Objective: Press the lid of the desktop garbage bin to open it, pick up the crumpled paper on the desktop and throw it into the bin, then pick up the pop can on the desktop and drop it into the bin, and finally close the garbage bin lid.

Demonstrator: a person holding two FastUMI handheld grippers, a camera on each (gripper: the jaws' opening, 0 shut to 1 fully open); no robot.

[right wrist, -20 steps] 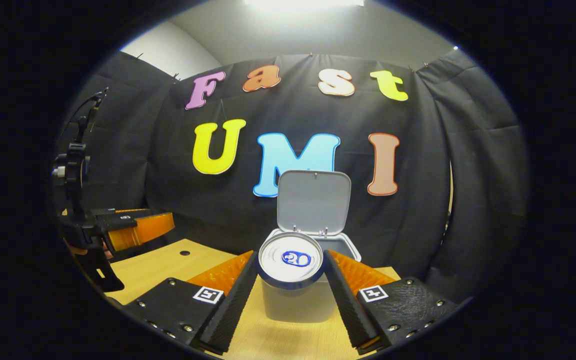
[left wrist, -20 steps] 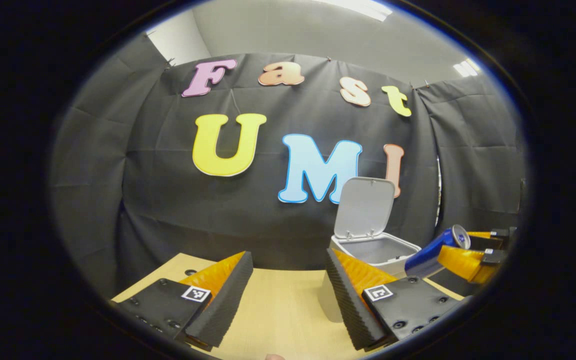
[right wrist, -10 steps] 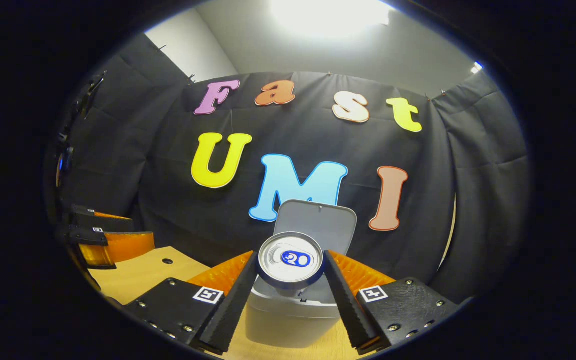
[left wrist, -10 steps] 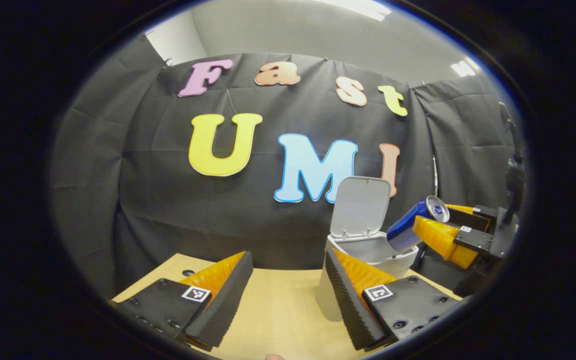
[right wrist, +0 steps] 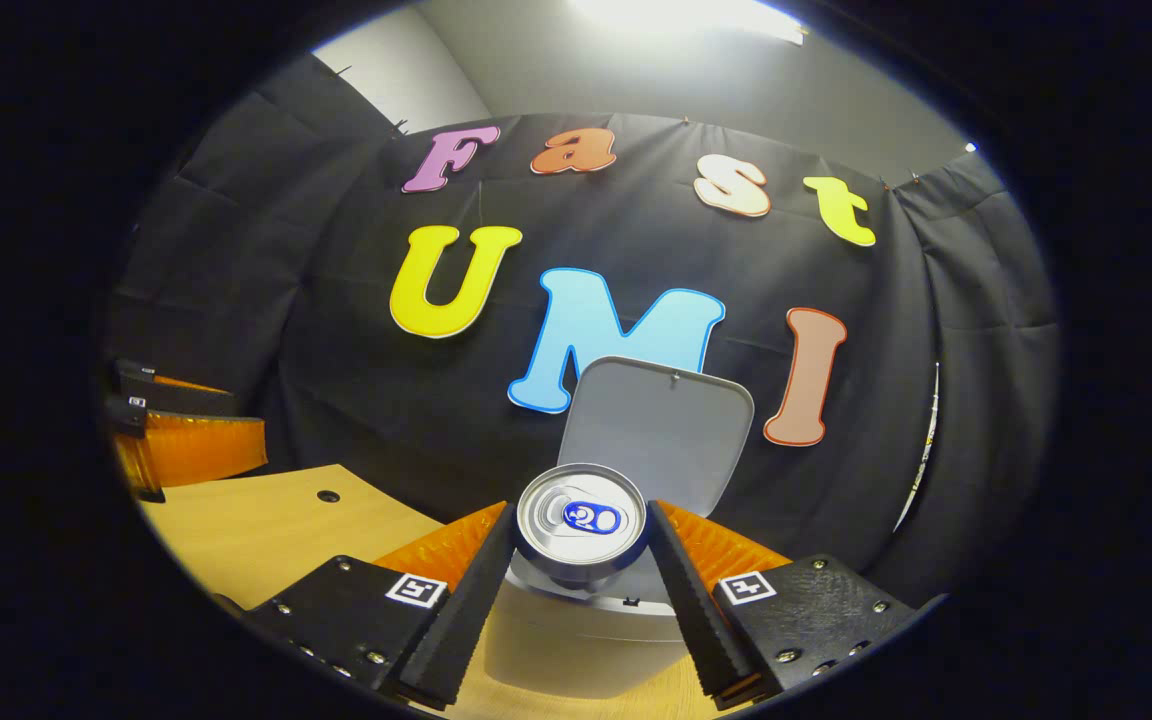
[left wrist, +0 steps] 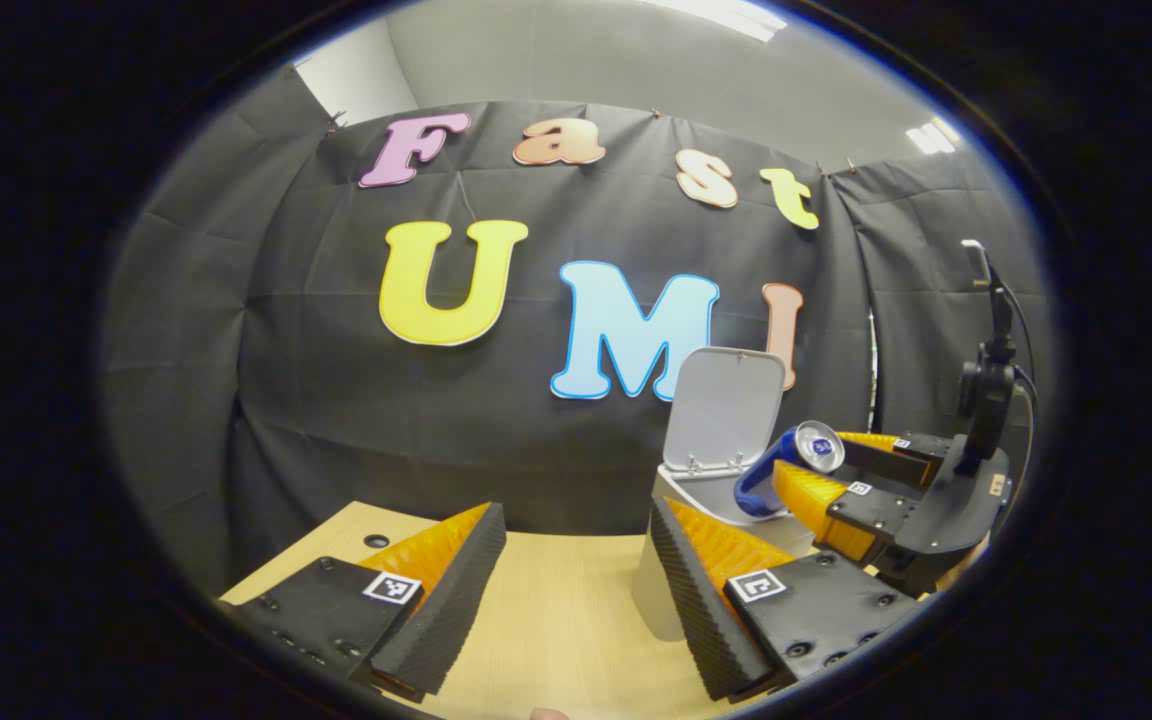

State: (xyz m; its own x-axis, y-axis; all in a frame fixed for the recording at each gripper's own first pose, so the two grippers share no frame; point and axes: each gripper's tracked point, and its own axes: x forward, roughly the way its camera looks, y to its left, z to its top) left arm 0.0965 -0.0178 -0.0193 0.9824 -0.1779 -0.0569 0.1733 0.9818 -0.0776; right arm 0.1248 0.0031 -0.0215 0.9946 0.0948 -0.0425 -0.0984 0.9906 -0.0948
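Two tools share a booth walled in creased black cloth, with a grey ceiling and a bright strip light overhead. In the right gripper view, the right tool [right wrist: 581, 590] is clamped on a blue aluminium pop can [right wrist: 581, 520], both fingers pressing its sides, its silver top facing the camera. Just beyond, at 12 o'clock from the can, stands the white plastic desktop bin [right wrist: 576, 640] with its flat lid [right wrist: 656, 420] raised upright. The pale wooden bench [right wrist: 266, 520] spreads toward 9 o'clock, with a small dark hole in it. In the left gripper view, the left tool [left wrist: 576, 590] holds its fingers well apart, nothing between them, over the bench. From there the bin sits at 2 o'clock, and the can hangs tilted over its opening.
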